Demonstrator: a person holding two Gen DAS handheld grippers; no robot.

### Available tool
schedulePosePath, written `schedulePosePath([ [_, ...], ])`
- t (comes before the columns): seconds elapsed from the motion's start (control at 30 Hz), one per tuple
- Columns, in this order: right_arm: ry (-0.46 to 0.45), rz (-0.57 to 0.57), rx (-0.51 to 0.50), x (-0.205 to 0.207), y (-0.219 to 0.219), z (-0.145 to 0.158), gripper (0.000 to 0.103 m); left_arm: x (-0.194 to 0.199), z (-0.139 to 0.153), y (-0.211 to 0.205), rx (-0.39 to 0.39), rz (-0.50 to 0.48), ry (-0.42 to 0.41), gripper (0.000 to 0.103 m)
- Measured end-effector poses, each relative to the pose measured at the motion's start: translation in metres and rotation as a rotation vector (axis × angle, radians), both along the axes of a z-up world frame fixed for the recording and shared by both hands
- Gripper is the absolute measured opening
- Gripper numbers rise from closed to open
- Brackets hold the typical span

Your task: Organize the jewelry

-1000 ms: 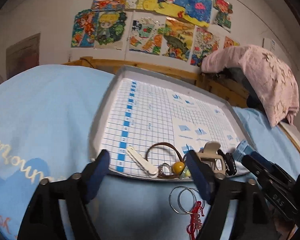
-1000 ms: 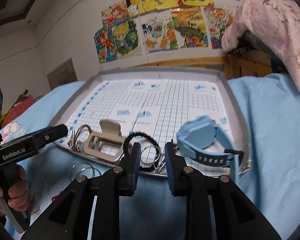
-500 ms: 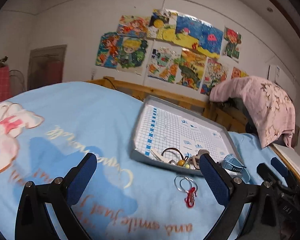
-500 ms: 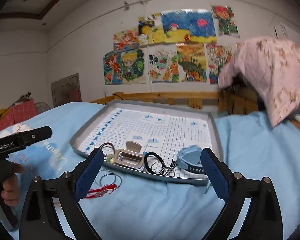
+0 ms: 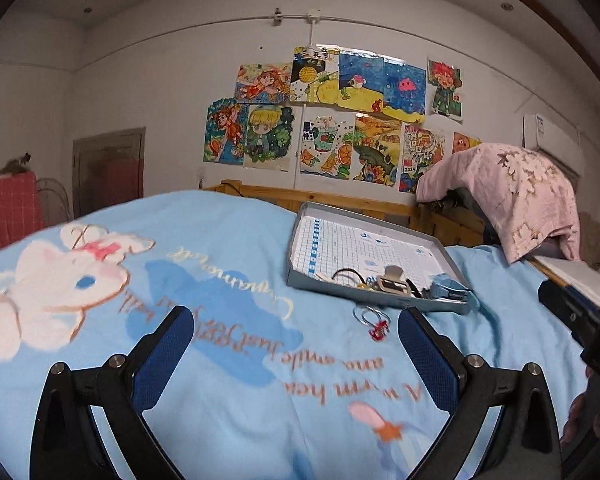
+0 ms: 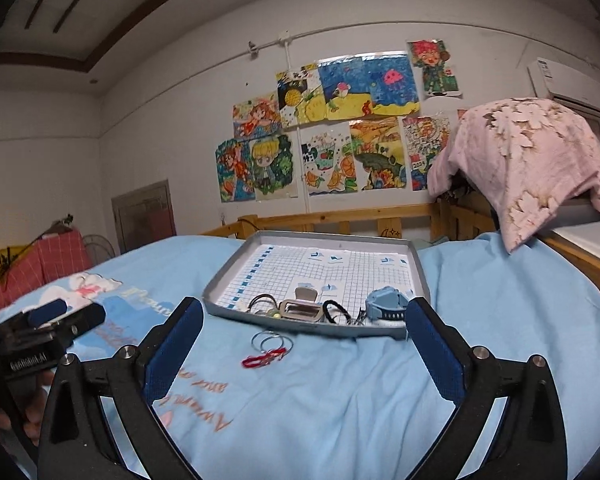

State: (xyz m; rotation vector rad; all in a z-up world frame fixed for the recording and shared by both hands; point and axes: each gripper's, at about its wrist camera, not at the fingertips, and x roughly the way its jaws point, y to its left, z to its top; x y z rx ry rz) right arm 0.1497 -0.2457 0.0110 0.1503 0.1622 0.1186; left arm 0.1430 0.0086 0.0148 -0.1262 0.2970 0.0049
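Left wrist view: left gripper (image 5: 296,340) has its jaws spread wide, nothing between the pads but bare blue bedspread (image 5: 228,248). No contact with any item. Jaws have just been opening. The grey tray (image 5: 300,248) lies on the bed, far and right of centre, well apart from the gripper. Jewelry sits bunched along the tray's near edge: a brown loop (image 5: 346,272), a beige clip (image 5: 392,282), a blue watch (image 5: 448,286). Silver rings with a red cord (image 5: 374,322) lie on the bedspread just near of the tray, outside it. The other gripper's body shows at the far right edge.

Right wrist view: right gripper (image 6: 304,340) jaws likewise wide, having just been opening; pads empty, touching nothing. Tray (image 6: 224,284) straight ahead, apart from the pads. In it, along the near edge: clip (image 6: 304,308), black band (image 6: 336,310), watch (image 6: 386,306). Rings and red cord (image 6: 268,348) on the bedspread (image 6: 480,300), just near of the tray, between the pads in the picture but beyond them. Left gripper (image 6: 56,314) seen at left edge, held by a hand (image 6: 34,408).
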Motion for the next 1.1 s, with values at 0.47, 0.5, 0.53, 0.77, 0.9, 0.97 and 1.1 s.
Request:
schedulePosePath([
  [0.47, 0.039, -0.024, 0.004, -0.057, 0.001, -0.019, 0.1, -0.05, -0.013, 0.002, -0.005, -0.016, 0.002, 0.103],
  [0.5, 0.047, -0.025, 0.006, -0.058, 0.001, -0.021, 0.1, -0.051, -0.013, 0.002, -0.005, -0.014, 0.003, 0.103],
  [0.53, 0.053, -0.026, 0.006, -0.059, 0.001, -0.022, 0.1, -0.052, -0.013, 0.002, -0.004, -0.012, 0.004, 0.103],
  [0.77, 0.073, -0.029, 0.01, -0.06, 0.001, -0.025, 0.1, -0.053, -0.014, 0.002, 0.007, -0.01, 0.007, 0.103],
  [0.9, 0.08, -0.033, 0.014, -0.06, 0.001, -0.027, 0.1, -0.055, -0.016, 0.001, 0.022, -0.011, 0.01, 0.103],
  [0.97, 0.077, -0.036, 0.016, -0.06, 0.001, -0.027, 0.1, -0.055, -0.017, 0.0, 0.03, -0.009, 0.013, 0.103],
  [1.1, 0.07, -0.041, 0.008, -0.061, 0.002, -0.026, 0.1, -0.052, -0.016, -0.003, 0.047, -0.014, 0.024, 0.103],
])
